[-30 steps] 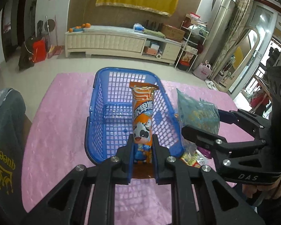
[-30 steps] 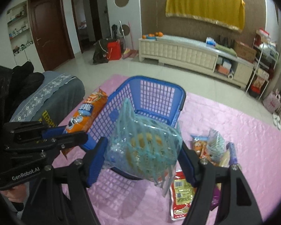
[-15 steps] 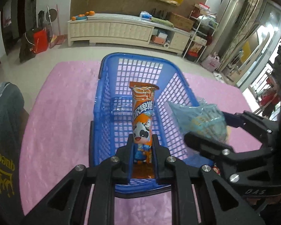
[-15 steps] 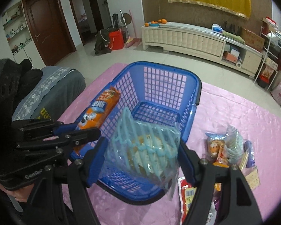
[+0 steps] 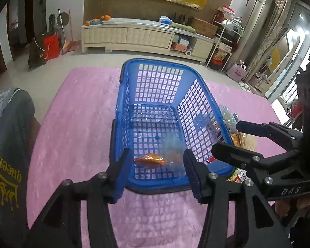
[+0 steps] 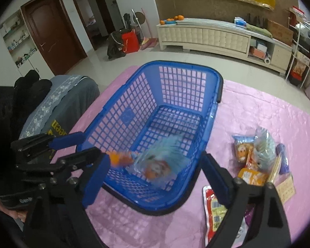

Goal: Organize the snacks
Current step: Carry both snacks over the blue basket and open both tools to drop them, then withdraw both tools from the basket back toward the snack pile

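Both the left gripper (image 5: pixel 158 168) and right gripper (image 6: pixel 155 172) stand spread wide and empty, while just beyond their jaws a blurred orange snack packet (image 5: pixel 150 160) and pale blue clear bag (image 6: pixel 161 159) sit inside the blue plastic mesh basket (image 5: pixel 202 111)

The left wrist camera looks forward and down between its own two fingers, close above the near rim of the blue basket (image 5: pixel 155 183). The right wrist camera looks the same way from the right, a little higher. Both views share the basket, the pink cloth (image 5: pixel 72 124) and the far white cabinet (image 6: pixel 206 35). Each view shows the other claw beside its own.
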